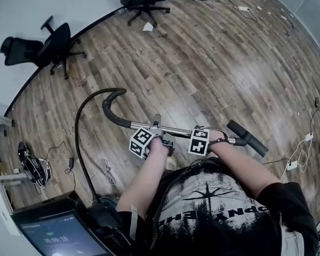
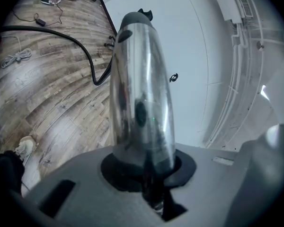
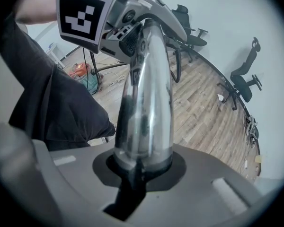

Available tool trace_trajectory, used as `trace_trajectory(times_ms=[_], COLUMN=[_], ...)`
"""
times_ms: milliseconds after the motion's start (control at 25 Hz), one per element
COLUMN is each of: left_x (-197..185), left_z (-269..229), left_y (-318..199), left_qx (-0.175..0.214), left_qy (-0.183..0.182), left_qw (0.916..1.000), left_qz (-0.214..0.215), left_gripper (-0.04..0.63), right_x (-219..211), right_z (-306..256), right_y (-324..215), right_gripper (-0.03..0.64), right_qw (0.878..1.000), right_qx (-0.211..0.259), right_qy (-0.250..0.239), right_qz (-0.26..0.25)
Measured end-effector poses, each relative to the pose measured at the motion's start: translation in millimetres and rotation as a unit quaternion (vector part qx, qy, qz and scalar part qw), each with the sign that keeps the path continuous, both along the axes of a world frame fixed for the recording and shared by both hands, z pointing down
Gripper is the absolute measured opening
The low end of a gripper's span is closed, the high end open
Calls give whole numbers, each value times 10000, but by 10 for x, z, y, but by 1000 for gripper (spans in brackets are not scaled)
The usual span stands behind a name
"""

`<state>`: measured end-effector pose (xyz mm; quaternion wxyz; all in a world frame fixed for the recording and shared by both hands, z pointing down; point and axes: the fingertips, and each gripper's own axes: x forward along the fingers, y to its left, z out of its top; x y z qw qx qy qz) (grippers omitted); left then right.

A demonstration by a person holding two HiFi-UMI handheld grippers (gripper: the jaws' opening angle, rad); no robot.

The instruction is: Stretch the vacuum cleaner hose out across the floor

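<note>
Vacuum hose runs in a black loop from the left end of the metal wand, arcing away over the floor and coming back toward the dark machinery near the person's feet, so it is not yet stretched out. The wand is held level in front of the person's body. The left gripper is clamped on the wand near its hose end. The right gripper is clamped on it further along, just short of the black end piece. Both gripper views show the shiny tube seated tight between the jaws. Two spaced grips probably keep the rigid wand from twisting and let the person haul the hose by its stiff end instead of its floppy middle. Below the wand lies a wood-plank floor, mostly open beyond the wand, which leaves room for a long pull. Two black office chairs stand well beyond the wand against a curved pale wall, and loose white cables lie near the hose loop, where they might snag.
</note>
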<state>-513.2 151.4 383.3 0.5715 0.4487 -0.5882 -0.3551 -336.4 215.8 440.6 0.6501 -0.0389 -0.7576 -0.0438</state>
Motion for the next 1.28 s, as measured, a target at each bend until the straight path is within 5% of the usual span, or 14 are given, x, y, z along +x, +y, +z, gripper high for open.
trace_trajectory(times_ms=[120,760,1280], left_x=[172,2335,2323], left_z=[-58,167,256], left_y=[-156,-842,-1498], left_qx=[-14,-298,-524], left_qy=[-13,-334,-298], left_qw=[10000,9990,9981], left_qz=[-92,-52,93], left_gripper=[58,61,58], right_x=[179,2302,2271], right_z=[-53,242,299], right_y=[-186,-843,-1420], right_gripper=[62,63,63], right_qw=[9999,9989,9983], right_qx=[-26,-302,-489], right_qy=[-20,-343,-310], right_qz=[-102,-110,99])
